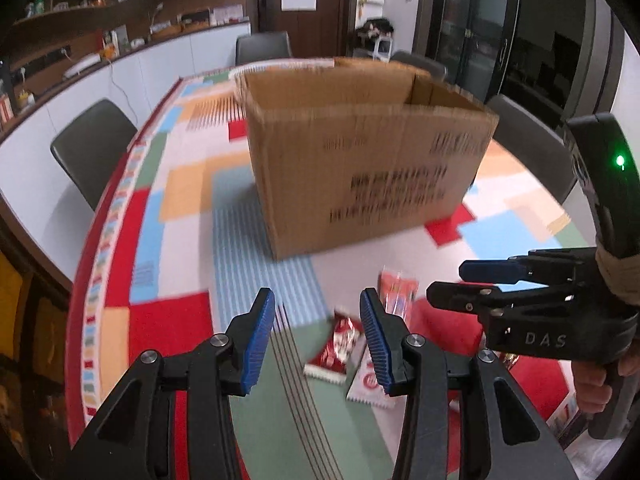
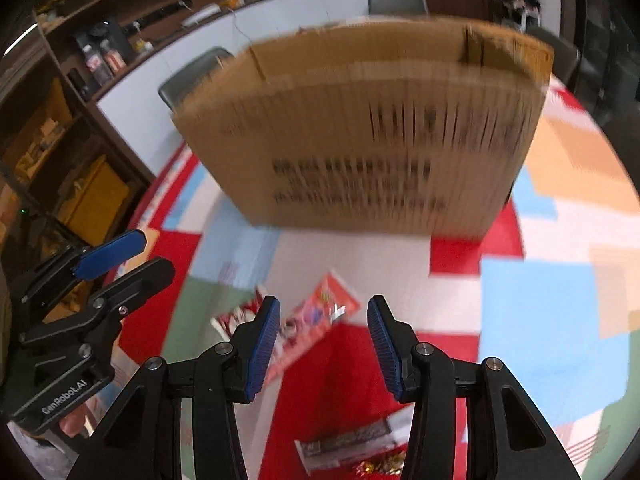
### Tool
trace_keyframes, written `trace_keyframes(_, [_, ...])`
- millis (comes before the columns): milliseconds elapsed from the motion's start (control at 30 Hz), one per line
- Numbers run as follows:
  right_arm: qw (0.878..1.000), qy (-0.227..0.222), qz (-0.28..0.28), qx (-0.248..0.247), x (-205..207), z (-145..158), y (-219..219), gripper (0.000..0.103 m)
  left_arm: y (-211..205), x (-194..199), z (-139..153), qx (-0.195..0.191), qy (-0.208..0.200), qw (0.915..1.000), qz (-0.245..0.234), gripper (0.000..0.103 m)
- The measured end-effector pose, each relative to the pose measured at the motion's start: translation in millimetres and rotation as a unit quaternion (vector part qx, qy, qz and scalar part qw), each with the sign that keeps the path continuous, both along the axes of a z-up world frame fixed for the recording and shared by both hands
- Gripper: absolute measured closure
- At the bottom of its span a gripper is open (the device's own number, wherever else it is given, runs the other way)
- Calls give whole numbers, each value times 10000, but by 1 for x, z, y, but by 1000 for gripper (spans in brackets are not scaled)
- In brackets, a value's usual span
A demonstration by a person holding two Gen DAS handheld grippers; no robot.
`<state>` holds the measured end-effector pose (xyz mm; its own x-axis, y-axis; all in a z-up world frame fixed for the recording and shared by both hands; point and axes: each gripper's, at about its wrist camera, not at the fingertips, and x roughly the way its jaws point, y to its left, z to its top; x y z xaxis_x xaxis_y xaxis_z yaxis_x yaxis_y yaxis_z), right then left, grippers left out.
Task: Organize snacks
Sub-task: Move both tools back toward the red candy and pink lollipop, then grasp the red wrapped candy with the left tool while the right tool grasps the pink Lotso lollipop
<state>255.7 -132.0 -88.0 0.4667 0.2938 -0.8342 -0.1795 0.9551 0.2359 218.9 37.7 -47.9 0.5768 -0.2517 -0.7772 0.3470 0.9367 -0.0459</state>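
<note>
Two grippers hover above a table (image 1: 188, 184) covered in a patchwork cloth of red, blue, orange, green and white blocks. In the left wrist view the left gripper (image 1: 318, 338) has its blue-padded fingers spread wide with nothing between them; the right gripper (image 1: 460, 284) shows at 3 o'clock, its fingers also parted and empty. In the right wrist view the right gripper (image 2: 322, 344) is spread open the same way, and the left gripper (image 2: 132, 260) sits at 9 o'clock with a gap between its two fingers.

A big open cardboard box (image 1: 364, 160) stands on the cloth at 12 o'clock in both views, blurred, with dark print on its near wall that cannot be read. The snacks lie on the cloth in front of the box, below the grippers. In the left wrist view a red-and-white snack packet (image 1: 334, 346) lies between the left fingertips, a white packet (image 1: 366, 386) just beside it toward 5 o'clock, and an orange-red packet (image 1: 396, 286) toward 1 o'clock. In the right wrist view the orange-red packet (image 2: 316, 320) lies slanted between the fingers, and a dark bar packet (image 2: 348, 440) lies at 6 o'clock on a red patch. Grey chairs (image 1: 92, 144) stand around the table
</note>
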Motion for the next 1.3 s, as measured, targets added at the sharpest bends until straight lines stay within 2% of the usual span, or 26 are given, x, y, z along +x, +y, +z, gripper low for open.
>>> trace_keyframes(200, [9989, 432, -57, 150, 0, -29, 3, 56, -2, 2, -31, 39, 345, 9993, -101, 59])
trace_keyframes(567, [9966, 781, 14, 244, 10, -53, 16, 56, -10, 13, -63, 84, 770, 9967, -226, 60])
trace_keyframes(800, [9961, 845, 87, 216, 16, -59, 29, 56, -8, 22, -75, -54, 907, 9958, -125, 63])
trace_keyframes(867, [9964, 826, 105, 184, 20, -59, 34, 56, -6, 22, -75, -23, 856, 9963, -76, 81])
trace_keyframes(1100, [9970, 744, 185, -65, 31, -60, 52, 56, 20, 19, -75, -211, 900, 9953, 287, 81])
trace_keyframes(1300, [9966, 512, 331, -559, 33, -60, 70, 56, 35, 12, -71, -437, 911, 9932, 577, 81])
